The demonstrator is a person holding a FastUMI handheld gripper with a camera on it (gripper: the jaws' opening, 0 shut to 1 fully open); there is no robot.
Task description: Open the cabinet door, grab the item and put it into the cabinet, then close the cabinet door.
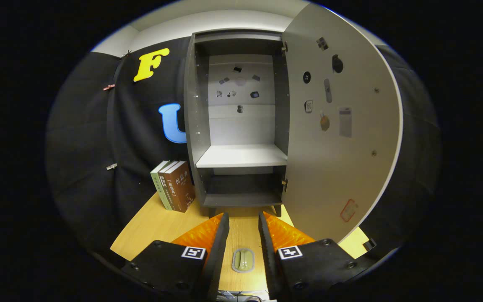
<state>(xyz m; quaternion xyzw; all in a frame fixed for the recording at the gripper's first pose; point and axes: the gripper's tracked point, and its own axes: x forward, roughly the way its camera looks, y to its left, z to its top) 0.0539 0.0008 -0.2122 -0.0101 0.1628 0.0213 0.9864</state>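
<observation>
Gripper (243,220) – two long fingers on blocky black mounts, each carrying a square black-and-white marker tag; round screw heads dotted the mounts; inner finger edges were ridged.

Table (149,228): pale wood-look top, smooth, faint sheen
Cabinet (241,156): flat grey board, matt, smooth; shelf paler than the side walls
Cabinet door (342,167): same matt grey panel, small metal hinges along its edge
Books (174,184): paper covers, matt, one green, two brown
Item (243,260): dull green, smooth, plastic-looking, lying between the parted fingers
Gripper (243,220): ribbed finger pads
</observation>
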